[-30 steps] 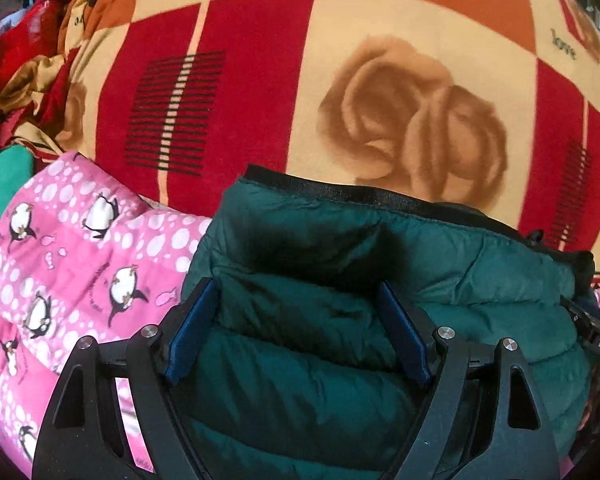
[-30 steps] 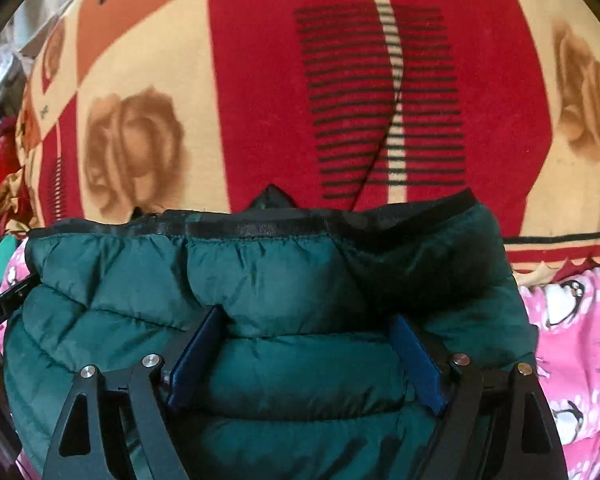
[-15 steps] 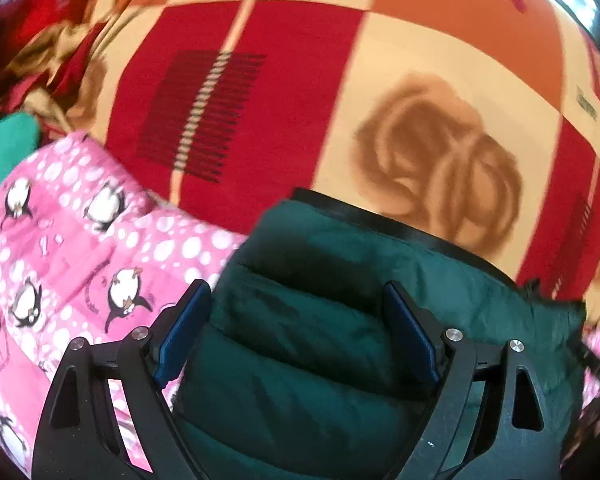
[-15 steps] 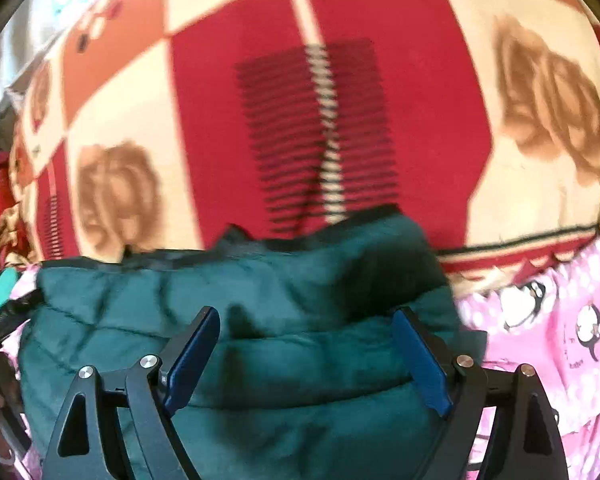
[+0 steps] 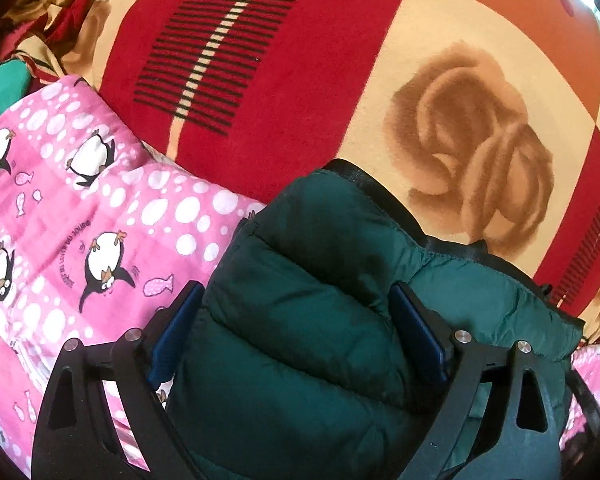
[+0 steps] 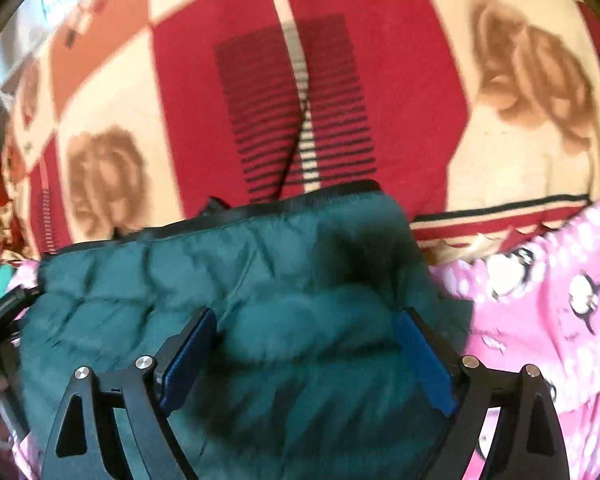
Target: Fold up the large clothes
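Both tongs' jaws have just been opening, the left gripper (image 5: 296,330) sliding toward the corner of the green jacket (image 5: 308,320) and the right gripper (image 6: 306,354) also released astride its puffy bulk, folded on the pink quilt (image 5: 80,208); next, probably smoothing or another fold.

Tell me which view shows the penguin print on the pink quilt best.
Left wrist view: the pink quilt is sharp, several whole penguins clear beside the green jacket. Right wrist view shows only a blurred strip at the right edge.
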Available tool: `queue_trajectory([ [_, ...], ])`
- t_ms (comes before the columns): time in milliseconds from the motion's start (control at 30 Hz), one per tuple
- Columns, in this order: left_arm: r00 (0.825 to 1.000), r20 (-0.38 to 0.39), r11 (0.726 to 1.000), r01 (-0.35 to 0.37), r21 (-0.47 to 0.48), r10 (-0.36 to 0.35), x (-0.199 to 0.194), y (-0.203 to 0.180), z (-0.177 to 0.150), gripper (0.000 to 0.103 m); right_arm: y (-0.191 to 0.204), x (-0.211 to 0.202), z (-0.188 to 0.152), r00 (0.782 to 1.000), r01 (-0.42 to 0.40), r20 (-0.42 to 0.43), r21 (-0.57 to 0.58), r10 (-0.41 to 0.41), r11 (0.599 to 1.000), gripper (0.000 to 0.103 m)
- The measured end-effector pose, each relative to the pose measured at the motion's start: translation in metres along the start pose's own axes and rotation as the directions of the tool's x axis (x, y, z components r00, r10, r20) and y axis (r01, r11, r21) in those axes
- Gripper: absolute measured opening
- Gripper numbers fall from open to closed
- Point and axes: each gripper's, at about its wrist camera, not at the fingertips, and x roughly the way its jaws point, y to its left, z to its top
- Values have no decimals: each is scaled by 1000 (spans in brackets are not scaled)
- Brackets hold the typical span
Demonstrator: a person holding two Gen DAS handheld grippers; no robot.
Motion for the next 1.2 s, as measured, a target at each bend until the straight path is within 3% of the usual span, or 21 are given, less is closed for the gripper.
queue_trajectory([
  [100,1000,12,1000,-4,2,4,-2,1,0,93,-4,-14,-20,1000,11,10,17,-12,1000,90],
  [233,999,34,999,-41,31,40,-13,-9,-8,93,-12,7,-39,999,6,-41,42,-4,999,91],
  [367,994,66,992,-88,94,82,-37,-18,-19,93,-7,11,-32,998,29,-56,31,-27,999,92],
  [567,990,126,986,-88,139,71,-80,-15,-47,93,-4,-22,-35,1000,-8,11,82,7,997,91],
  [700,983,163,979,-108,175,80,-99,-13,-64,93,2,-33,-39,1000,-21,9,66,21,998,91],
  [1200,979,177,965,-139,222,100,-104,-5,-82,93,1,-40,-57,1000,-7,-21,36,7,999,94],
])
